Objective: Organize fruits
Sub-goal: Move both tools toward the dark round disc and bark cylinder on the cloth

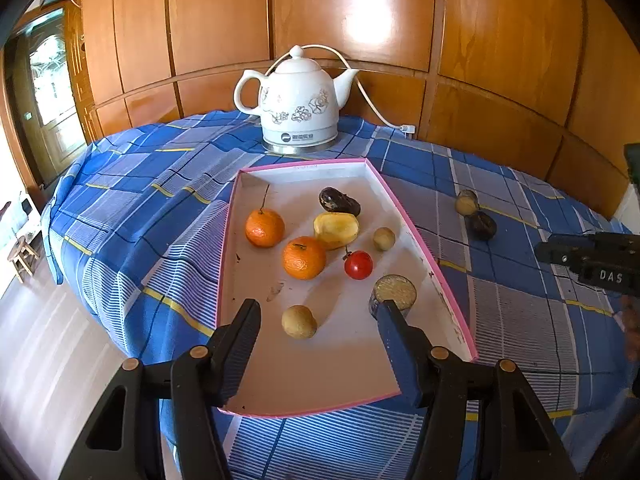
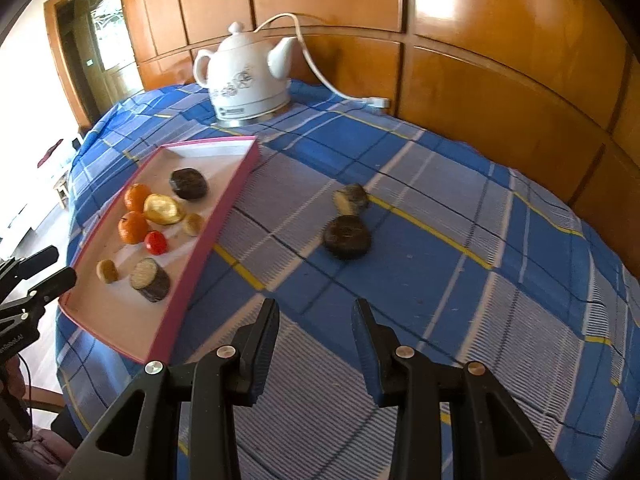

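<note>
Most fruit sat in your pink-rimmed tray at the table's left edge. Two dark fruits lay mid-table, untouched. Right gripper and left gripper both spread, empty. Next: reach, pinch the nearer one.

White ceramic electric kettle, floral print, standing on a metal base at the far side of the table. White power cord trailing from behind it to a plug on the blue checked tablecloth. Wooden panelled wall behind. Glazed door far left.
</note>
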Available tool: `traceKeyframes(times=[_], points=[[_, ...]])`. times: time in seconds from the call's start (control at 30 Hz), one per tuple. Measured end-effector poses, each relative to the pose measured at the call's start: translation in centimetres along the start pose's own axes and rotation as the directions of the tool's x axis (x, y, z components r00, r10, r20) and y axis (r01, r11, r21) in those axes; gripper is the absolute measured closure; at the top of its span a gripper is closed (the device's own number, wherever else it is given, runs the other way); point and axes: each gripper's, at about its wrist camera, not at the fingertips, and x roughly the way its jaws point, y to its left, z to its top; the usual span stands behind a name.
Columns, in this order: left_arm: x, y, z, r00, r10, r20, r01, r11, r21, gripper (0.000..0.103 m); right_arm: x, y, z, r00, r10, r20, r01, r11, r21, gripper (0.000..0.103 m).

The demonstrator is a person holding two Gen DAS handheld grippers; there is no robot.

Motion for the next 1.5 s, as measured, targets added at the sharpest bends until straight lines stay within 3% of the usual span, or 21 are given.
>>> traceKeyframes(times=[0.57,0.83,1.37,1.5], points=[[0.5,-2.0,0.1,1.0,-0.009,-0.016,0.01,0.998,0.057,0.041,-1.2,-8.5,-0.8,0.989,-0.148,-0.011,0.148,0.986,0.074,0.065],[1.1,-3.9,0.9,0.999,-0.027,-0.023,0.029,0.994,0.104,0.041,0.0,-13.8,-2.2,0.981,-0.178,-0.072,0.19,0.95,0.249,0.065],[3.4,-9.8,3.5,0.988,-0.137,-0.078,0.149,0.973,0.174,0.041,0.3,-13.9,-2.1,0.978,-0.182,-0.098,0.202,0.942,0.266,0.065],[4.8,-12.2,5.0,0.977,-0.187,-0.101,0.203,0.962,0.184,0.034,0.0,-13.9,-2.0,0.982,-0.172,-0.082,0.189,0.943,0.276,0.065]])
